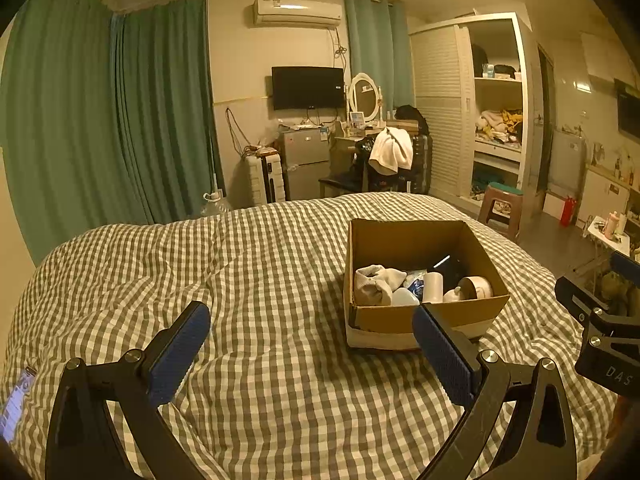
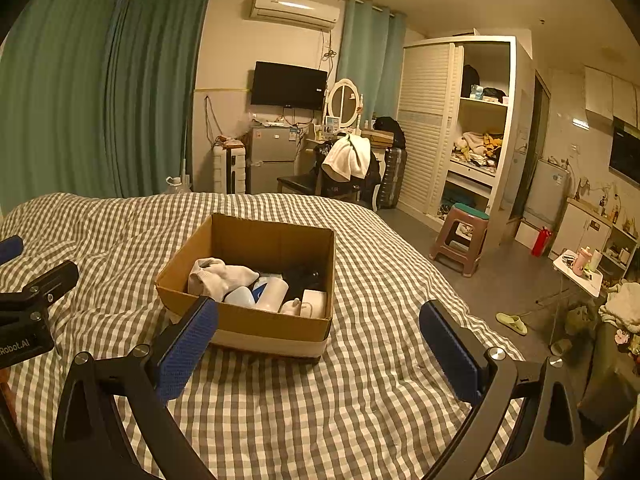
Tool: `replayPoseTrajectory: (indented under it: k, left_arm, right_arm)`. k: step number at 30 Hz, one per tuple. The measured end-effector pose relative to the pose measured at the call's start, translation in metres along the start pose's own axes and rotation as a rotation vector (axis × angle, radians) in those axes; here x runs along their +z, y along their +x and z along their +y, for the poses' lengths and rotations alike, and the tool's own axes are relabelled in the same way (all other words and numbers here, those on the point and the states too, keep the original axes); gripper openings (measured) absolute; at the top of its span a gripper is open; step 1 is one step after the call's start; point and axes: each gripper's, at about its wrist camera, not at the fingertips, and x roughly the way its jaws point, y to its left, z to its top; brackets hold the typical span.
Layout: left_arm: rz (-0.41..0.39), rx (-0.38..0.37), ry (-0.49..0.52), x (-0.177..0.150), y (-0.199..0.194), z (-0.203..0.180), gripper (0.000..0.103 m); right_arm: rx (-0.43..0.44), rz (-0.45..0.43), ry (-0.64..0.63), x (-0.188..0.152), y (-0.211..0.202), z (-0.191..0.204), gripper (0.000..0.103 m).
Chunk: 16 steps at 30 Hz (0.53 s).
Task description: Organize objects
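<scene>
**Box on bed, both tools empty**

One cardboard box (image 2: 256, 322) sits on the checked bed (image 2: 360, 400). Its contents overlap: one white sock (image 2: 216, 276), one white cup (image 2: 274, 294), and dark items too dim to identify. Left tool (image 1: 311, 354) and right tool (image 2: 318, 350) both gape wide, holding nothing, near the box.

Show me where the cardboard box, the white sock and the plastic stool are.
cardboard box (image 2: 276, 326): right wrist view, near outer wall.
white sock (image 2: 218, 276): right wrist view, middle of the fabric.
plastic stool (image 2: 472, 213): right wrist view, green seat.
</scene>
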Motion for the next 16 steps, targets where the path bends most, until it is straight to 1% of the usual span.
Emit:
replayPoseTrajectory:
  k: [10, 16]
  left_arm:
    - [0.016, 0.002, 0.003, 0.0014, 0.0034, 0.0000, 0.103]
    - [0.014, 0.025, 0.005, 0.0009, 0.0034, 0.0005, 0.103]
  right_arm:
    - [0.001, 0.008, -0.006, -0.0031, 0.0023, 0.0010, 0.101]
    - [0.002, 0.009, -0.008, -0.0044, 0.0028, 0.0007, 0.101]
